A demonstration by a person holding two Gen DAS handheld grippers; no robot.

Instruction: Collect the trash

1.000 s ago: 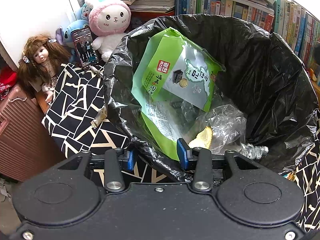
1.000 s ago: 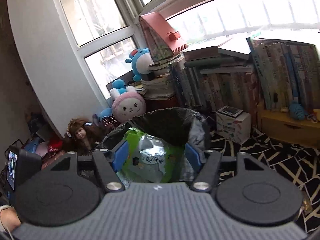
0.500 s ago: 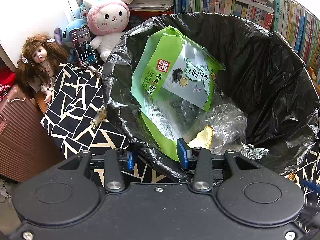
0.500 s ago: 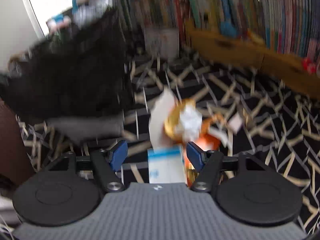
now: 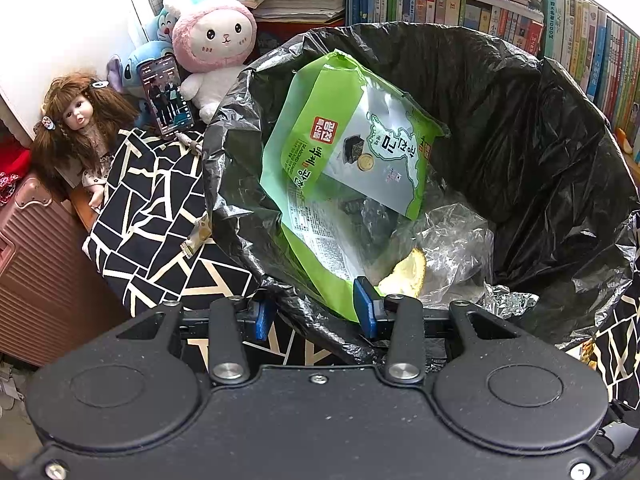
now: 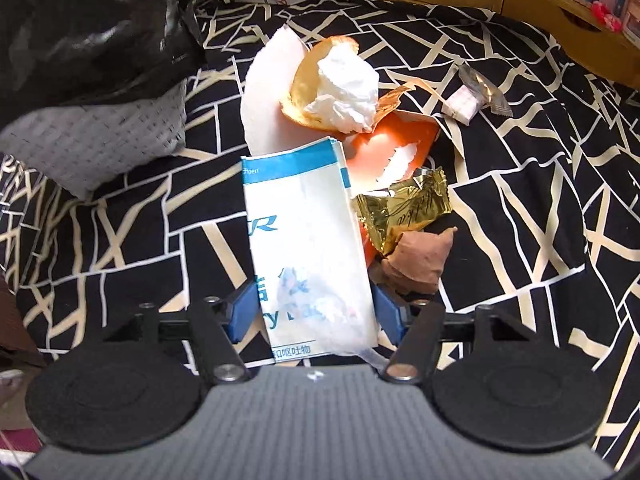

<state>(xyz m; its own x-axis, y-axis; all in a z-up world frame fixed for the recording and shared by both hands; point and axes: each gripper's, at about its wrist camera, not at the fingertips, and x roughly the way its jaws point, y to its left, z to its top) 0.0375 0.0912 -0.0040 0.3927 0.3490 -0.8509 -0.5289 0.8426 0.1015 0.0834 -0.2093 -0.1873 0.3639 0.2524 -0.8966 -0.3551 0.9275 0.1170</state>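
With the left claw (image 5: 316, 314) pinching the black plastic bin bag's (image 5: 520, 152) rim, the right claw (image 6: 310, 312), closing astride the white-and-blue paper bag (image 6: 304, 248) on the black-and-cream patterned cloth (image 6: 520, 220), should pinch squarely.

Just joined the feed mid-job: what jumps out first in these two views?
The black trash bag fills the left wrist view, its near rim pinched by the left gripper, a green seaweed packet inside. On the patterned cloth, the right gripper is closing around a white-and-blue paper bag.
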